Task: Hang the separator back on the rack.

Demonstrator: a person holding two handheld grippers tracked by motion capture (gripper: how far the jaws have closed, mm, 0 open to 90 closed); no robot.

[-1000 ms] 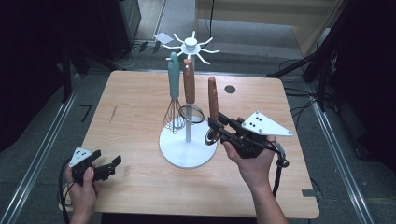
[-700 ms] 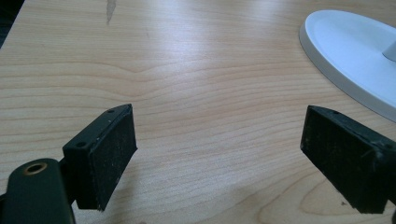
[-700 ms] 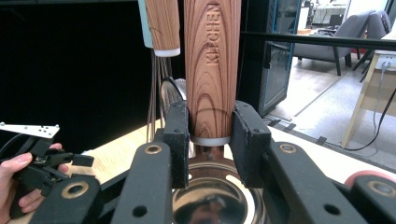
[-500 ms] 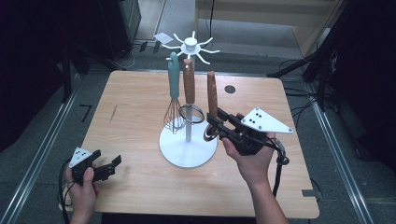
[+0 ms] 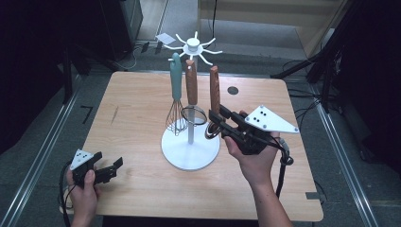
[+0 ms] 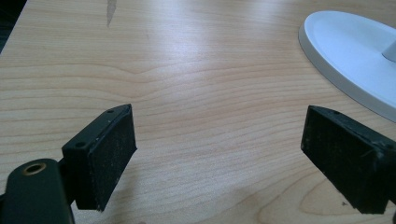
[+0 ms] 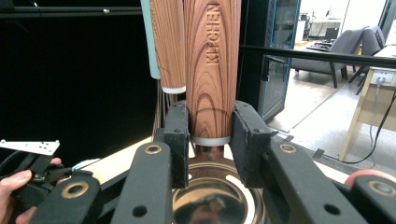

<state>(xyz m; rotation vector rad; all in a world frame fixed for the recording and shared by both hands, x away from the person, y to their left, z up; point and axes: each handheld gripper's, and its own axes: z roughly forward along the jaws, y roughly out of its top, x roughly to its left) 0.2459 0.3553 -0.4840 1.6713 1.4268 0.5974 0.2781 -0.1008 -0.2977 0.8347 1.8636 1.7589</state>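
While your right gripper [image 7: 211, 140] clamps 1 wooden-handled utensil [image 7: 212, 70] beside the white stand [image 5: 190, 151], your left gripper [image 6: 224, 158] rests wide open, left of that stand.

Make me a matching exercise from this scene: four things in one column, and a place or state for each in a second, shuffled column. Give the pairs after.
Things:
1. wooden-handled utensil
2. teal-handled whisk
3. left gripper
4. white rack base

Places or states:
A. open, nothing between its jaws, low over the table's near left corner
B. clamped low on its handle by the right gripper
C. flat on the table, mid-table
D. hanging on the rack, leftmost of the handles in the high view

Pairs: 1-B, 2-D, 3-A, 4-C
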